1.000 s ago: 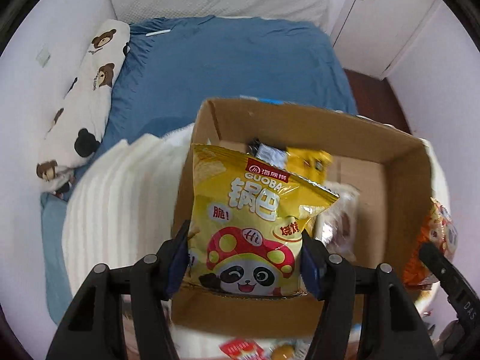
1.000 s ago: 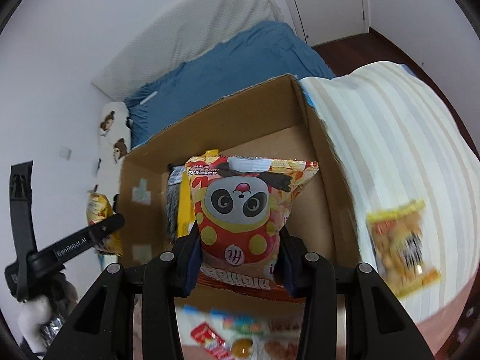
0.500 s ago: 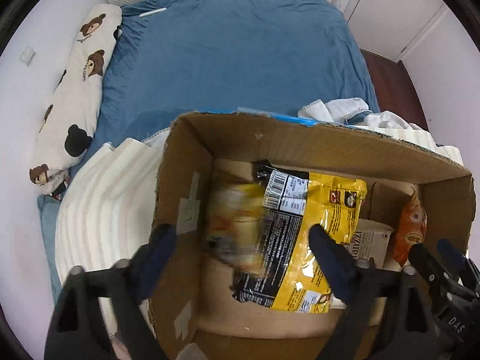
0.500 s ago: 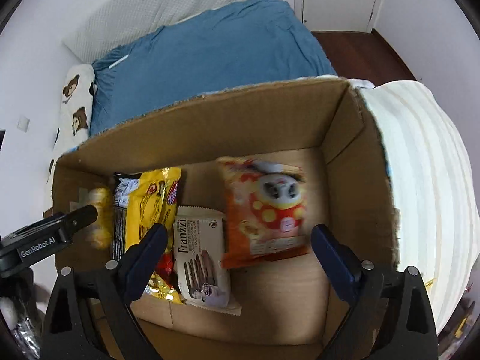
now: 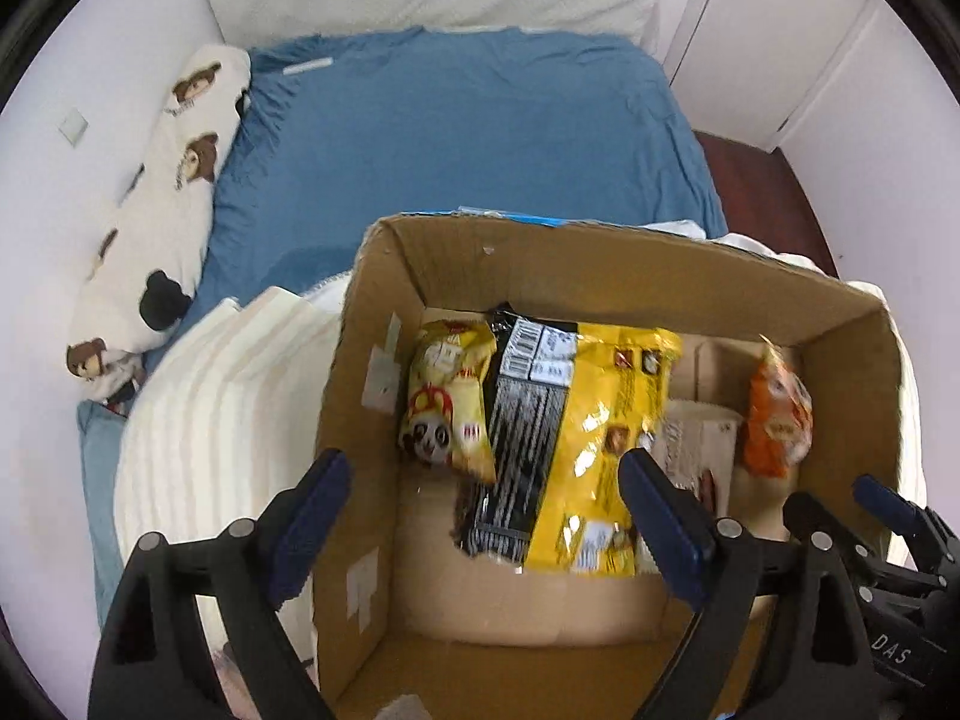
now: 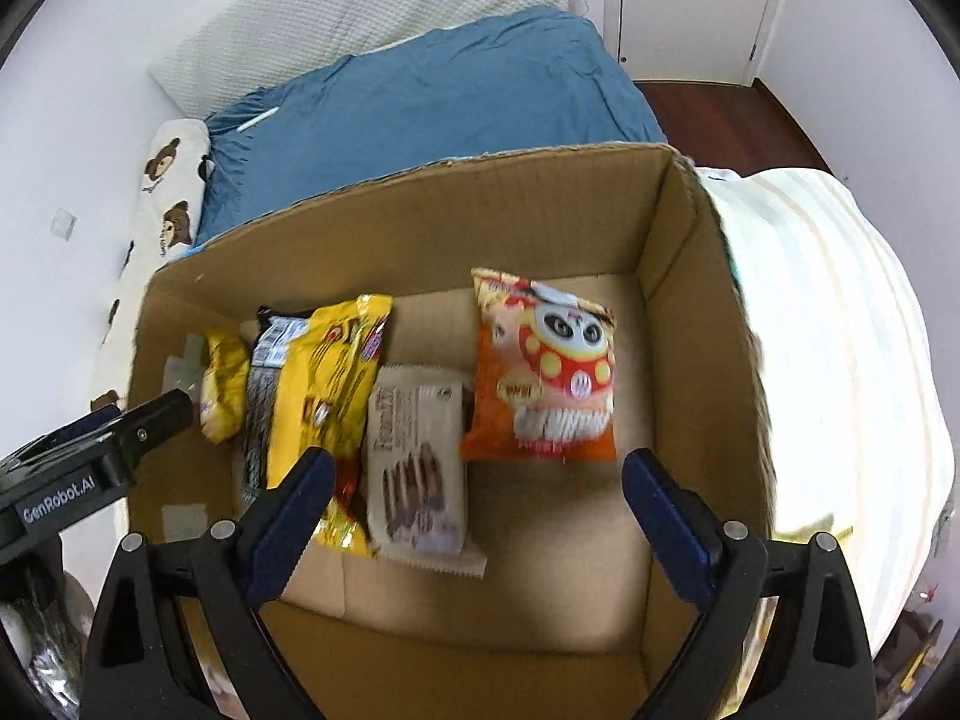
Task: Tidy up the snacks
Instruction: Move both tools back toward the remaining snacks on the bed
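Note:
An open cardboard box [image 5: 600, 252] [image 6: 420, 204] holds several snacks. A yellow panda snack bag [image 5: 447, 396] [image 6: 223, 387] leans at its left wall. Beside it lies a larger yellow-and-black bag [image 5: 570, 438] [image 6: 318, 396], then a beige biscuit pack [image 6: 417, 468] [image 5: 690, 444]. An orange panda snack bag [image 6: 543, 372] [image 5: 774, 414] lies at the right. My left gripper [image 5: 486, 516] is open and empty above the box's left part. My right gripper [image 6: 474, 510] is open and empty above the box's right part.
The box stands on a white striped blanket [image 5: 210, 420] [image 6: 840, 360] on a bed with a blue sheet [image 5: 456, 138]. A bear-print pillow [image 5: 162, 192] lies along the left wall. A white door [image 5: 768, 30] is at the back right.
Both grippers opened and let go of their bags. The yellow panda bag dropped into the box's left side, the orange one into its right side. Both now lie settled.

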{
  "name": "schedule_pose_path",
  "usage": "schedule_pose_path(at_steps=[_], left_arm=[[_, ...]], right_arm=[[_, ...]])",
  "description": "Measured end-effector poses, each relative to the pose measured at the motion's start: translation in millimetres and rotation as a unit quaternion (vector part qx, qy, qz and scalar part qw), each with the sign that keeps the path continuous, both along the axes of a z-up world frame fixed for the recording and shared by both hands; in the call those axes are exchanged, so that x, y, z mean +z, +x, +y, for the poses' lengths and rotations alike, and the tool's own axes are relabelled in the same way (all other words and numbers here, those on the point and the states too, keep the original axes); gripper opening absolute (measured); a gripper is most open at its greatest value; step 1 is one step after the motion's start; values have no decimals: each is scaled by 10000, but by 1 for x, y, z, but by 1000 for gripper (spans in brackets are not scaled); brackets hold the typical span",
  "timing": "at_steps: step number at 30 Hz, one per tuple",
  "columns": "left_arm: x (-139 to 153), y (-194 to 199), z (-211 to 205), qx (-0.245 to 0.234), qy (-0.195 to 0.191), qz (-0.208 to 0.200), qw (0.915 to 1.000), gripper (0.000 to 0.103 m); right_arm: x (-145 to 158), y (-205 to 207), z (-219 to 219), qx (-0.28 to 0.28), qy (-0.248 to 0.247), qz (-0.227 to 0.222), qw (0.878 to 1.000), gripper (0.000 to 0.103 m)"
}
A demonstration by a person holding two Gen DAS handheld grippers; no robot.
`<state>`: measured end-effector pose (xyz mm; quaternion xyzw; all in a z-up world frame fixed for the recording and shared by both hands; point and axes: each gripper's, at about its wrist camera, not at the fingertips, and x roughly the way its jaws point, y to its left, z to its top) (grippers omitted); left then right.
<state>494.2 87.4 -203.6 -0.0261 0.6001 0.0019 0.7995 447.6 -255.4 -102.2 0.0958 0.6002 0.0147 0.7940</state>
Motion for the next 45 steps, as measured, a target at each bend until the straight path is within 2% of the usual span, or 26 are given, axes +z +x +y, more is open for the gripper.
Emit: schedule_pose_path(at_steps=[11, 16, 19, 22, 23, 24, 26, 29, 32, 33, 36, 40, 41, 43, 44, 45], left_arm=[[61, -87, -5, -25, -250, -664, 9975, 91], [72, -131, -7, 74, -278, -789, 9965, 91], [61, -158, -4, 184, -311, -686, 9970, 91], [39, -185, -1, 320, -270, -477, 9980, 91], [26, -197, 0, 397, -225, -344, 9984, 91], [16, -207, 0, 439, -214, -248, 9985, 91], [-11, -226, 3, 593, -162, 45, 9981, 91], [-55, -254, 10, 862, -206, 536, 9946, 91], [-90, -275, 13, 1115, -245, 860, 9897, 91], [-99, -279, 13, 1167, -255, 952, 9883, 91], [-121, -287, 11, 1268, -331, 1176, 9844, 91], [-136, -294, 10, 1372, -384, 1320, 9810, 91], [-138, -295, 9, 1389, -411, 1334, 9804, 91], [-140, -296, 7, 1419, -454, 1359, 9795, 91], [-141, -298, 5, 1411, -480, 1357, 9795, 91], [-142, -298, 2, 1390, -491, 1364, 9796, 91]], right_arm=[[60, -86, 0, 97, 123, -582, 9982, 98], [73, -128, 1, 127, 183, -734, 9971, 98], [66, -156, -1, 163, 246, -664, 9974, 98], [45, -181, 0, 371, 184, -448, 9981, 98], [35, -190, 1, 529, 167, -326, 9979, 95], [26, -196, 4, 689, 203, -231, 9971, 82], [2, -209, 13, 1112, 90, 100, 9937, 67], [-35, -229, 37, 2016, -323, 546, 9774, 68], [-61, -242, 60, 2834, -857, 701, 9526, 89], [-69, -246, 69, 3133, -1060, 719, 9410, 91], [-97, -255, 86, 3764, -1499, 989, 9089, 91], [-126, -261, 96, 4166, -1778, 1279, 8823, 91], [-131, -262, 97, 4206, -1848, 1273, 8790, 91], [-138, -257, 90, 3932, -1776, 1292, 8928, 90], [-140, -251, 83, 3616, -1567, 1338, 9093, 89], [-141, -244, 74, 3214, -1416, 1400, 9258, 83]])
